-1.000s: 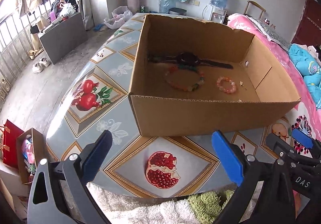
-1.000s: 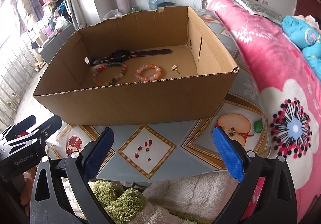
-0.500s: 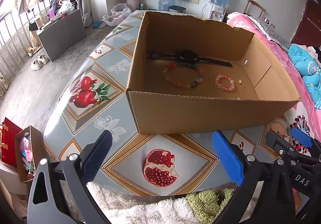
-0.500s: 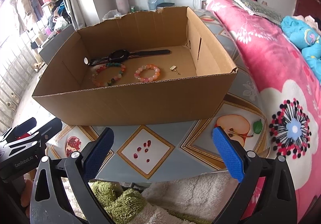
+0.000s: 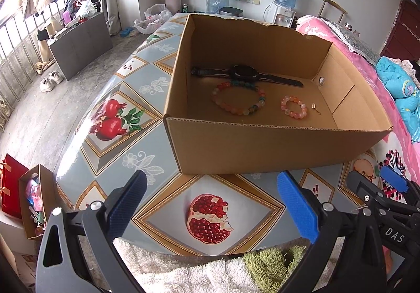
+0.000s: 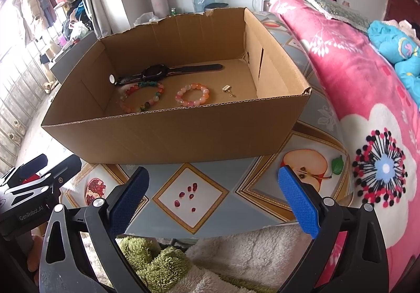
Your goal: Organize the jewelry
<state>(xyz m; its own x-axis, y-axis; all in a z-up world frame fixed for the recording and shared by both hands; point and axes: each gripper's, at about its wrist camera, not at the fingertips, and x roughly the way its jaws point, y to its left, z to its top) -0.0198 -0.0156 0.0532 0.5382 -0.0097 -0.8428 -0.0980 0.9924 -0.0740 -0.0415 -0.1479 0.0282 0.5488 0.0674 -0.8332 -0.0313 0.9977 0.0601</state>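
An open cardboard box [image 5: 262,151] [image 6: 168,138] stands on the fruit-patterned table. Inside lie a black watch [image 5: 244,73] [image 6: 157,72], a large multicoloured bead bracelet [image 5: 237,102] [image 6: 141,99], a small pink bead bracelet [image 5: 293,107] [image 6: 193,94] and a small gold piece [image 5: 315,108] [image 6: 227,90]. My left gripper [image 5: 210,203] is open and empty, in front of the box near the table's front edge. My right gripper [image 6: 214,201] is open and empty, also in front of the box, to the right of the left one.
The table [image 5: 110,161] has a glossy grey cloth with pomegranate and apple prints. A pink flowered bed [image 6: 367,98] runs along the right. A fluffy white and green fabric [image 6: 236,261] lies below the grippers. A small box of odds [image 5: 34,203] sits on the floor at left.
Both grippers have risen slightly, so more of the box's inside shows. Both stay open and empty; the jewelry has not moved.
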